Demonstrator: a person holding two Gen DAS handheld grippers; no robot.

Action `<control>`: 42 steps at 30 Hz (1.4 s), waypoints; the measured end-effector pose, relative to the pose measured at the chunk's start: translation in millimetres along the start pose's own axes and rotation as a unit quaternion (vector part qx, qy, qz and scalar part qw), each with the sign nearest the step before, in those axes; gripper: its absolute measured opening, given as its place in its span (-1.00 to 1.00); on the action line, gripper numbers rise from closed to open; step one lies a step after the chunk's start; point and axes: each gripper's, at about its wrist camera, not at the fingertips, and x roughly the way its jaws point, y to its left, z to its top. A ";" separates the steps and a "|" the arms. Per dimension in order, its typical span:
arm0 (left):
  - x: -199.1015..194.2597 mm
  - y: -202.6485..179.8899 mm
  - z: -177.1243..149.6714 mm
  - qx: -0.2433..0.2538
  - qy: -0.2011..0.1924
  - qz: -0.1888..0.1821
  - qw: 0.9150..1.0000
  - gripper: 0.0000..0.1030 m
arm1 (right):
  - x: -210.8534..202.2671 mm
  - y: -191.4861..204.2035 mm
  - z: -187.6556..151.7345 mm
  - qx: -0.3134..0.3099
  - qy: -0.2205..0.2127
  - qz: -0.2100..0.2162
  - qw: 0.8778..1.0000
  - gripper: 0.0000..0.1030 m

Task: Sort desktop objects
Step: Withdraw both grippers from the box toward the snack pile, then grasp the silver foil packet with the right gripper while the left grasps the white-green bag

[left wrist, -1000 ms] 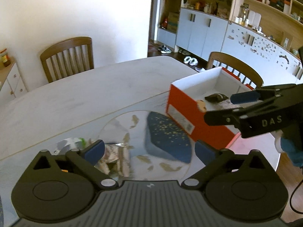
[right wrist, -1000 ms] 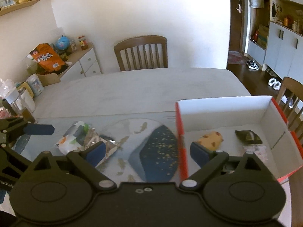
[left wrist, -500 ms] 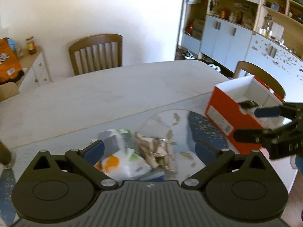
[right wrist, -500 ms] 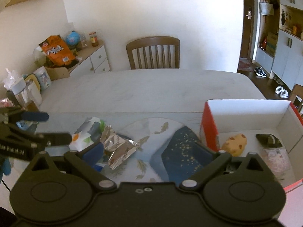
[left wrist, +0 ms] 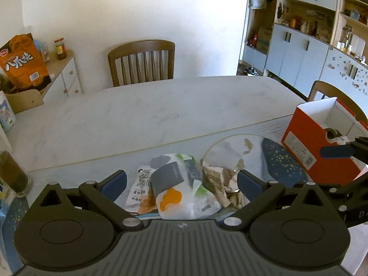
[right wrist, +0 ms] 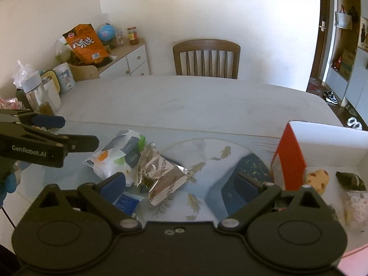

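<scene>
Two grippers, left (left wrist: 181, 180) and right (right wrist: 181, 184), hover over a table (left wrist: 161, 105), jaws spread and holding nothing. Below them lie two snack packets touching: one white (right wrist: 110, 158), one silver (right wrist: 161, 172). An orange box (right wrist: 290, 158) to the right holds three items.

1. The silver wrapper (right wrist: 161, 172) looks like crinkled, shiny foil.
2. The white pouch (left wrist: 184, 197) at its 9 o'clock is glossy plastic.
3. The orange box (left wrist: 315, 145) is matt cardboard.
4. The chair (right wrist: 206, 58) is varnished wood.
</scene>
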 end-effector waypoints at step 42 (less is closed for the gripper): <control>108.2 20.2 -18.2 -0.025 0.082 0.003 0.996 0.97 | 119.5 25.6 -0.8 -0.196 0.044 0.071 0.977 0.49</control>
